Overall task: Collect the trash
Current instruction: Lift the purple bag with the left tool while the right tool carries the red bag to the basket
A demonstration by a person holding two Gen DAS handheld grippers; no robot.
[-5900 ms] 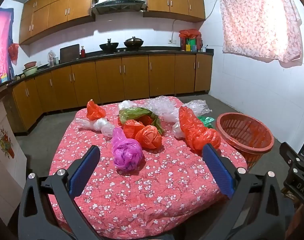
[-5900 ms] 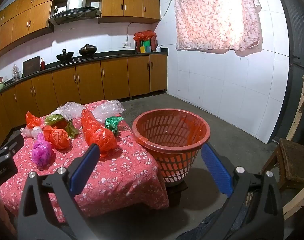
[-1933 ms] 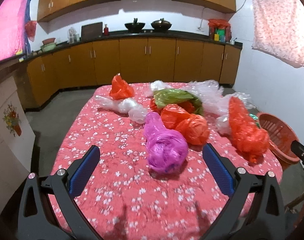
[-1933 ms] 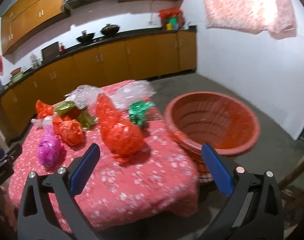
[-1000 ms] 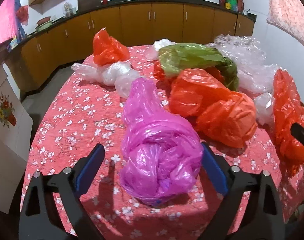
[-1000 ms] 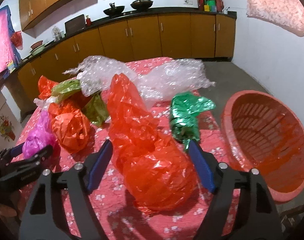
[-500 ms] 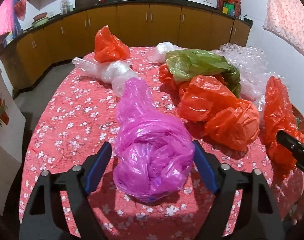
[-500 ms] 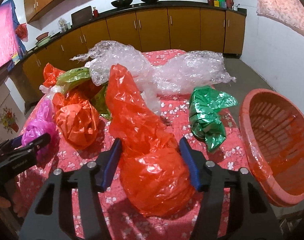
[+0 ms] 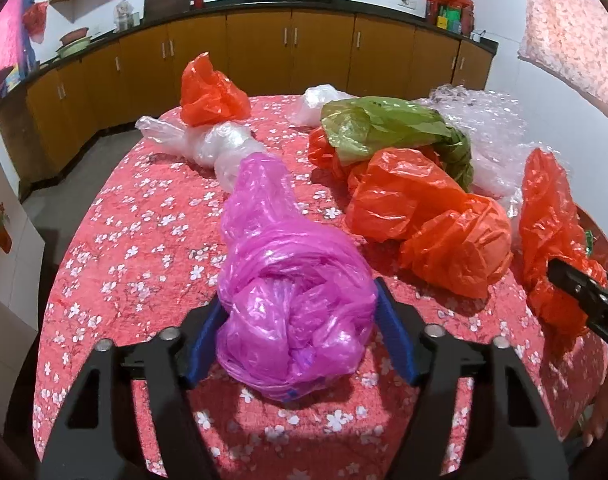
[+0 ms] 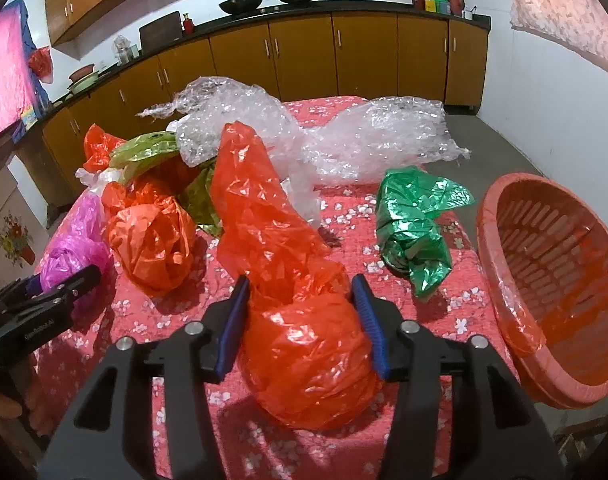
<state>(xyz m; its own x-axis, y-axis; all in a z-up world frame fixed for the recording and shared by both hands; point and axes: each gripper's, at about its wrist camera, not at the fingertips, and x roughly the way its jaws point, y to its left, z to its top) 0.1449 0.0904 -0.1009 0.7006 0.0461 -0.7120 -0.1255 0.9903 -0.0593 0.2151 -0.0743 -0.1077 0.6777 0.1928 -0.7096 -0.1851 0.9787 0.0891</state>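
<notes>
A purple plastic bag (image 9: 287, 280) lies on the flowered red tablecloth (image 9: 143, 220). My left gripper (image 9: 297, 340) is closing on its bulging near end, and both blue pads touch the plastic. In the right wrist view a tall red-orange bag (image 10: 287, 248) stands near the table's right side. My right gripper (image 10: 304, 320) is closing around its round lower part, the pads pressing into the film. An orange slatted basket (image 10: 488, 216) sits tilted just past the table's right edge, nothing visible inside it.
More trash lies farther back: a crumpled orange bag (image 9: 436, 224), an olive-green bag (image 9: 384, 124), a clear bag (image 9: 219, 144), a small orange bag (image 9: 211, 92), bubble wrap (image 10: 344, 136) and a shiny green bag (image 10: 416, 220). Kitchen cabinets (image 9: 263, 44) line the far wall.
Both grippers came down to the table and their jaws narrowed. The left one now grips the purple bag and the right one the red-orange bag, which bulges between the pads.
</notes>
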